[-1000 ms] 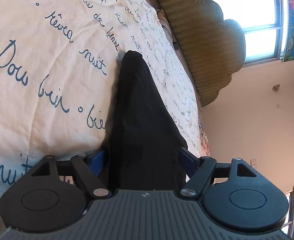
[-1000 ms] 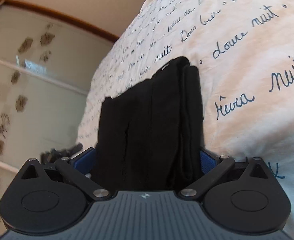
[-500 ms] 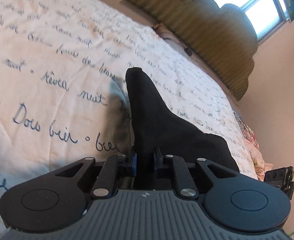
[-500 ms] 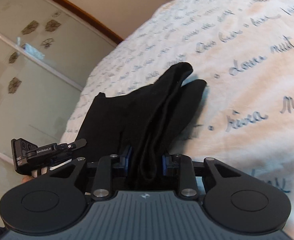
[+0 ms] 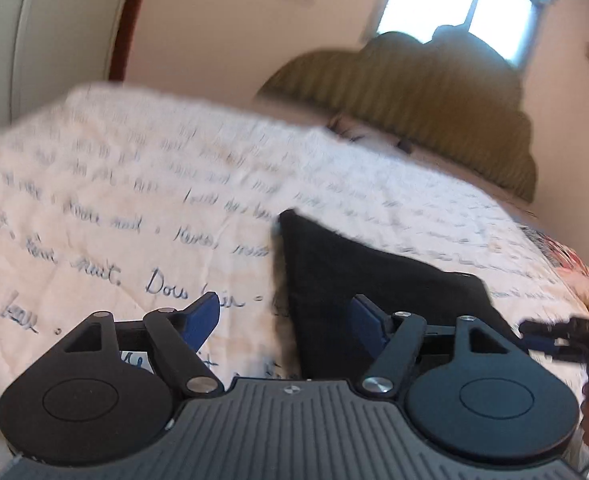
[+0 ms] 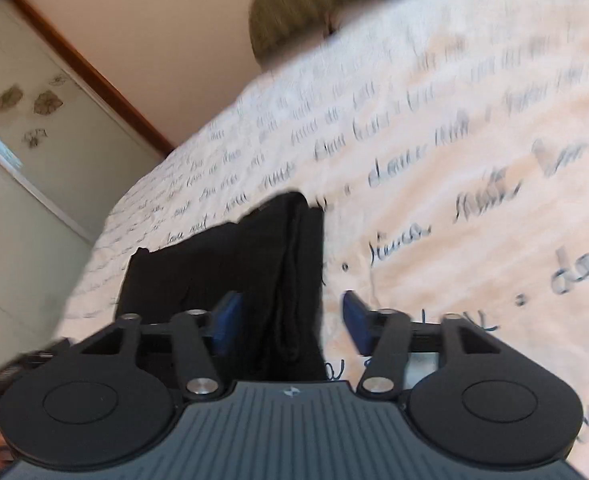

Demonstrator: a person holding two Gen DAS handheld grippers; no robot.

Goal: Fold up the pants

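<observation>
Presently catalogued, with the folded pants as landmark:

Item: pants (image 5: 358,276), black, lay flat on the bed (image 5: 134,208) as a compact bundle. Stacked layers showed at one long edge in the right wrist view (image 6: 286,264), so several folds were judged already made and the task near its end.

Item: left claw (image 5: 282,316), spread; its jaws had just been opening. One blue pad (image 5: 200,316) stood over bare quilt beside the pants, the other (image 5: 368,328) over the black cloth. Nothing was pinched. Judged a release, so the bundle could settle undisturbed.

Item: right claw (image 6: 290,324), likewise spread and just opened. One pad (image 6: 224,322) stood over the pants, the other (image 6: 356,326) over the quilt just beside their layered edge. The cloth ran between the pads, but neither pressed on it.

Item: quilt, cream with dark blue script, under and around the pants.

Item: headboard (image 5: 414,100), olive and scalloped, well beyond the pants; a bright window (image 5: 462,12) was above it.

Item: wardrobe door (image 6: 34,160), pale with a wooden frame, off the bed's far side from the pants.

Note: both views were blurred, so fine creases could not be told.
</observation>
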